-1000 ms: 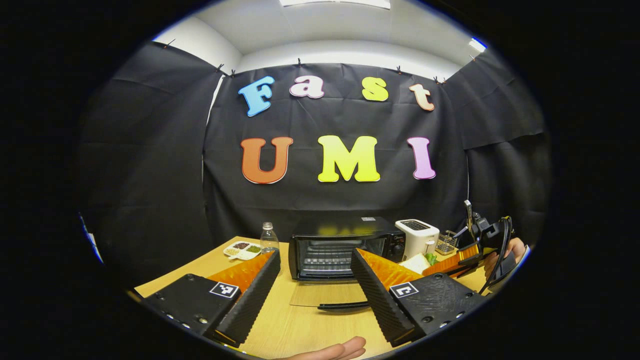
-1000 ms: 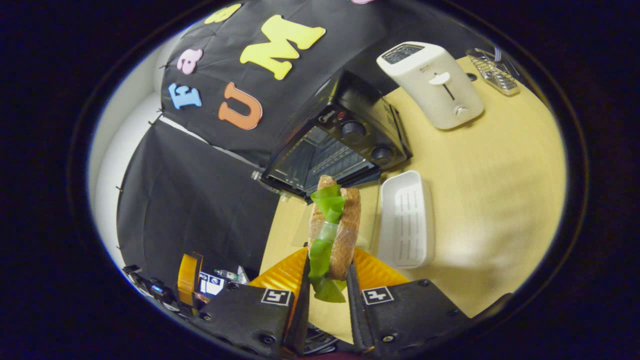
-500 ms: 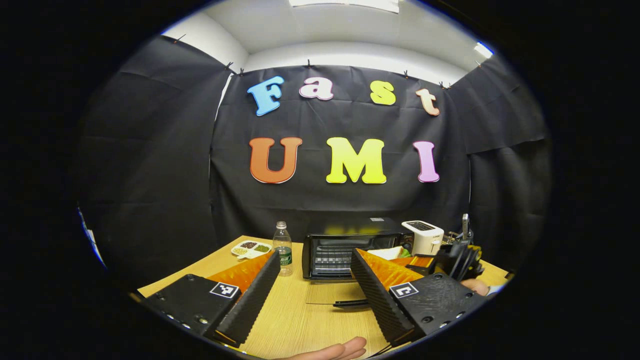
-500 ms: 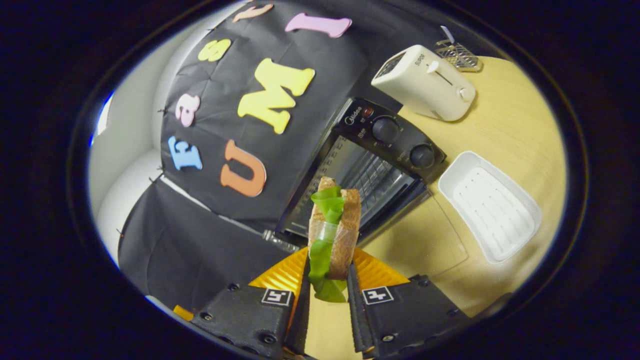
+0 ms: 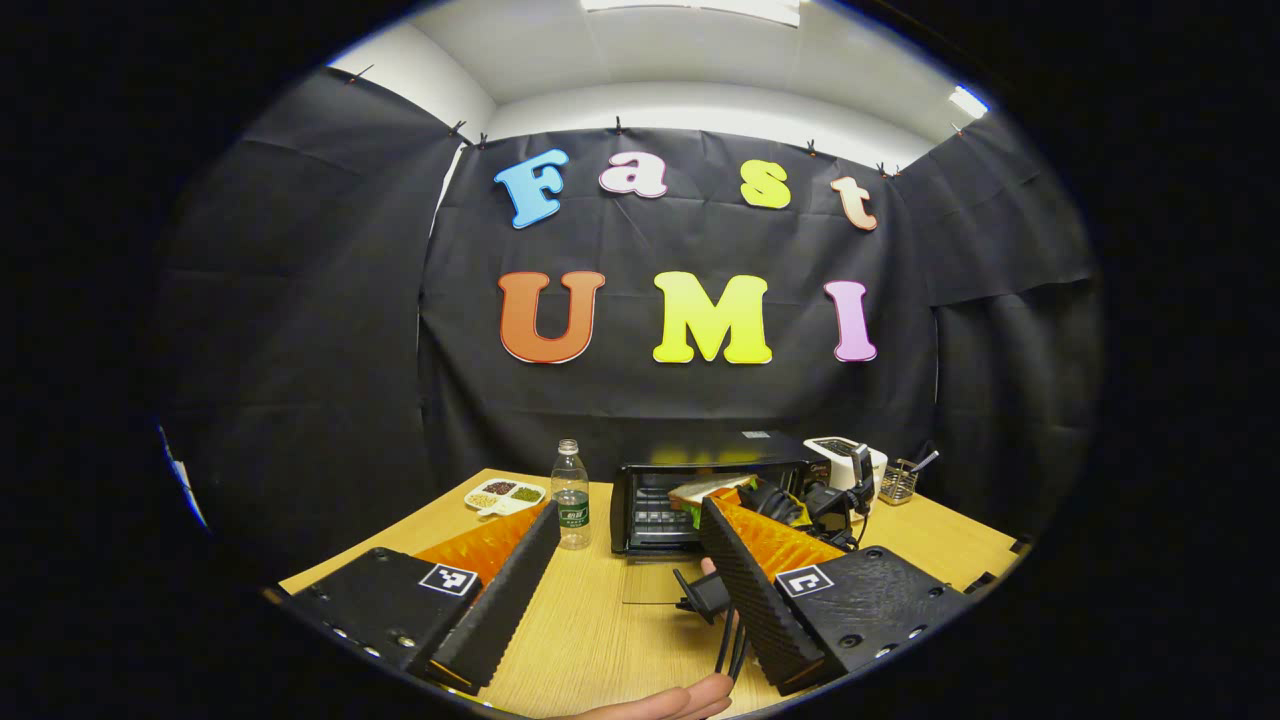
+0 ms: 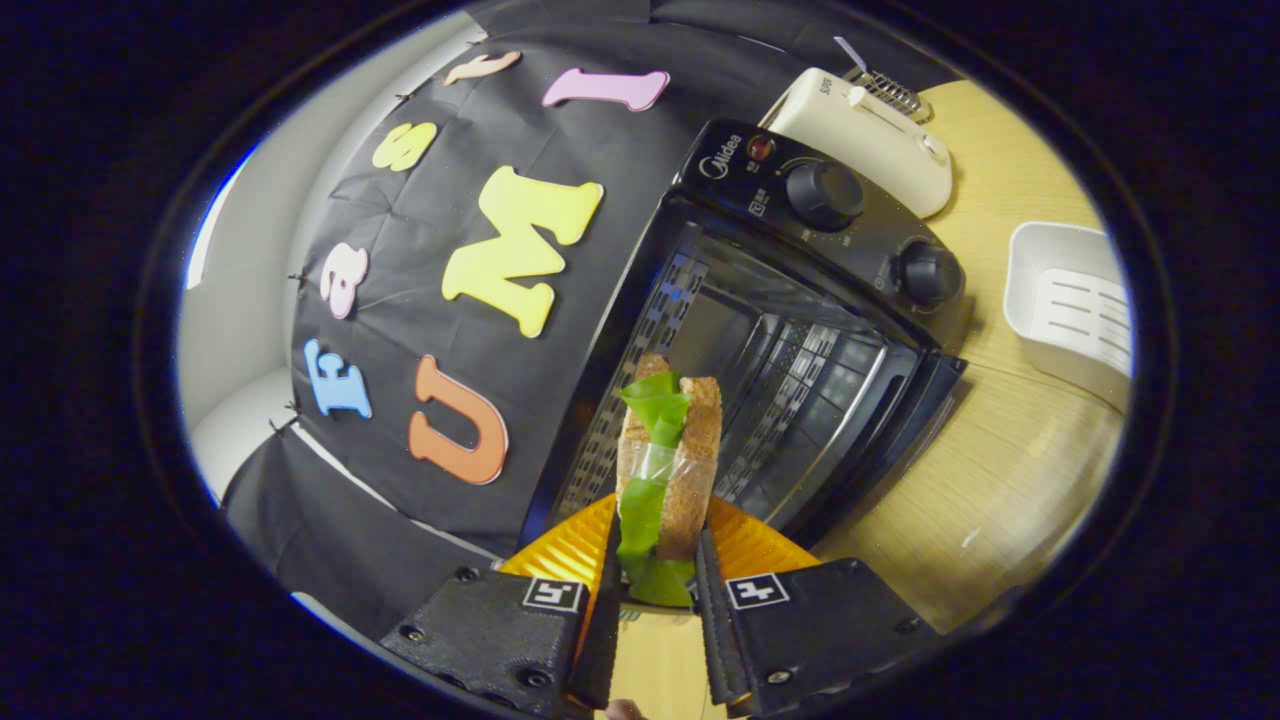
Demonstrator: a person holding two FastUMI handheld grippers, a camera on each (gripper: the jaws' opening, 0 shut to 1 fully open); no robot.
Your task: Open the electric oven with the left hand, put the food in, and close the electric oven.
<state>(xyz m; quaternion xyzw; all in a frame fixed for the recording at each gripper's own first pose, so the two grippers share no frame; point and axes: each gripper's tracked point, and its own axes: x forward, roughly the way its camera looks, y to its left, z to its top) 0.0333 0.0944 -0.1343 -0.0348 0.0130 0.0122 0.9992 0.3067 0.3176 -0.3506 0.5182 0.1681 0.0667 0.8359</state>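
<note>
Your left gripper [image 5: 625, 585] is level and low, jaws spread wide with nothing between the fingers. A fingertip of your hand [image 5: 690, 697] shows just below it. Your right gripper [image 6: 652, 610] is rolled sideways, jaws drawn in narrow, both fingers pressing on what they carry. In the left gripper view it sits ahead and to the right [image 5: 790, 503].

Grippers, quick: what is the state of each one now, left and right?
Left tool: open, holding nothing.
Right tool: closed on the sandwich, at the mouth of the open oven.
</note>
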